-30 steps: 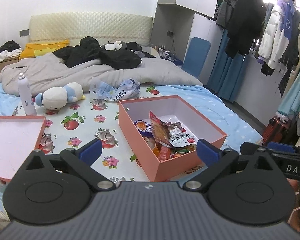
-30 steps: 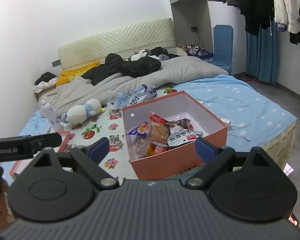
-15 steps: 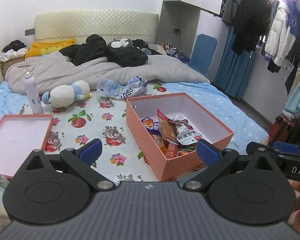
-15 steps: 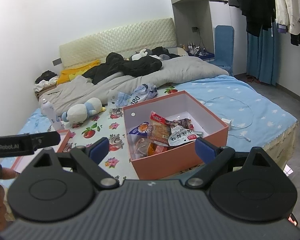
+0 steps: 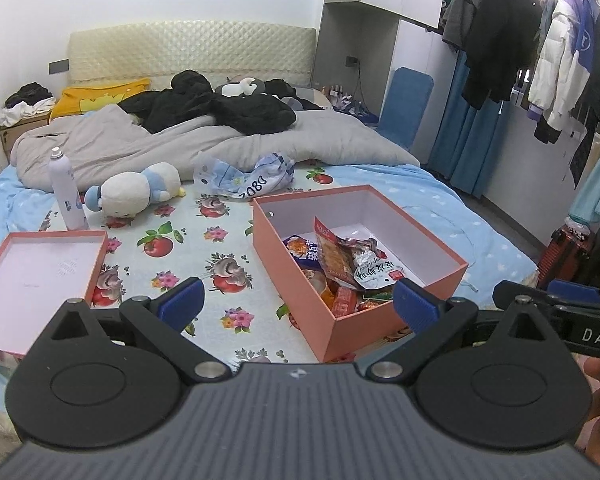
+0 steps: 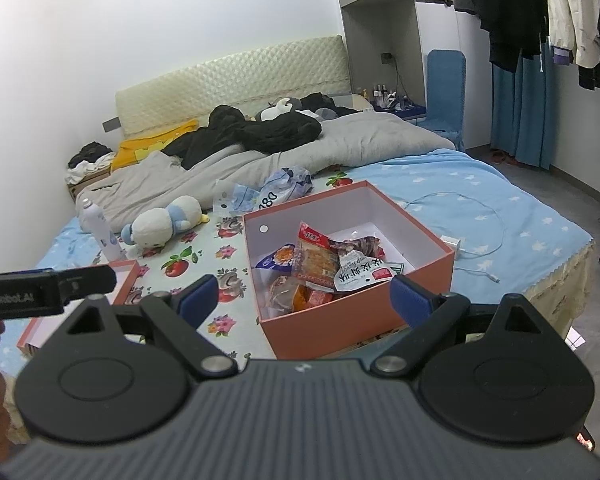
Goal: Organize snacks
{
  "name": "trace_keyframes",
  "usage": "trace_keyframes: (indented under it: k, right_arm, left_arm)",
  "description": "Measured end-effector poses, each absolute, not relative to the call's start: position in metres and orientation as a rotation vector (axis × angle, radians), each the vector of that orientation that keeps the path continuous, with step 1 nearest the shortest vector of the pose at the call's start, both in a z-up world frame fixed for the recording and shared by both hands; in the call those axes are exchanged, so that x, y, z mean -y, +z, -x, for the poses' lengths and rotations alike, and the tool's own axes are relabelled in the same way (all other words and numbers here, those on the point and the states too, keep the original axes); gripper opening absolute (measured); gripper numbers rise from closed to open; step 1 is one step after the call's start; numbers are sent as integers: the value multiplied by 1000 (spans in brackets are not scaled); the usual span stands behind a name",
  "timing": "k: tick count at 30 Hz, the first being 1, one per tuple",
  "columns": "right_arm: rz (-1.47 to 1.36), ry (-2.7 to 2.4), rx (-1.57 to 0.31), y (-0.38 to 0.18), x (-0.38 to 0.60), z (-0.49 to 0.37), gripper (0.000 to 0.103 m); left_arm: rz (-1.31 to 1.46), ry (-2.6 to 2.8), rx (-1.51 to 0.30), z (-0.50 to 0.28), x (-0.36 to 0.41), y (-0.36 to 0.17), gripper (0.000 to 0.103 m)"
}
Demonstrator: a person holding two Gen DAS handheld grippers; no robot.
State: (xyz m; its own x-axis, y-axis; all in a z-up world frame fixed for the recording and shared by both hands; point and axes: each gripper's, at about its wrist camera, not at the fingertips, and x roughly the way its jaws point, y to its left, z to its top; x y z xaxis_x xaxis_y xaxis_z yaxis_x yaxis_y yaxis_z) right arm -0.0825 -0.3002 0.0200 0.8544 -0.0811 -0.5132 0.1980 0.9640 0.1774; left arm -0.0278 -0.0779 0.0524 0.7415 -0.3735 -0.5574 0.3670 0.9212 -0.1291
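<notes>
Both my left tongs and right tongs hover wide and empty before the snack-filled box, so I judge its lid, left of the box, comes next.

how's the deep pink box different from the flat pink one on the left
The deep pink box has tall walls; the flat pink box, which looks like a lid, is shallow. The deep box holds a pile of snack packets; the flat one holds nothing, showing only faint print inside. The deep box sits to the right on the floral sheet, the flat one at the bed's left edge. Both share salmon-pink outsides and pale insides.
</notes>
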Motion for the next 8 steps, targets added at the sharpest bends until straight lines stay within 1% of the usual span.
trace_keyframes:
  k: [8]
  right_arm:
    - [-228,-145,-529,20,301,83,94]
  left_arm:
    - [19,-419,-615,30,77,54,102]
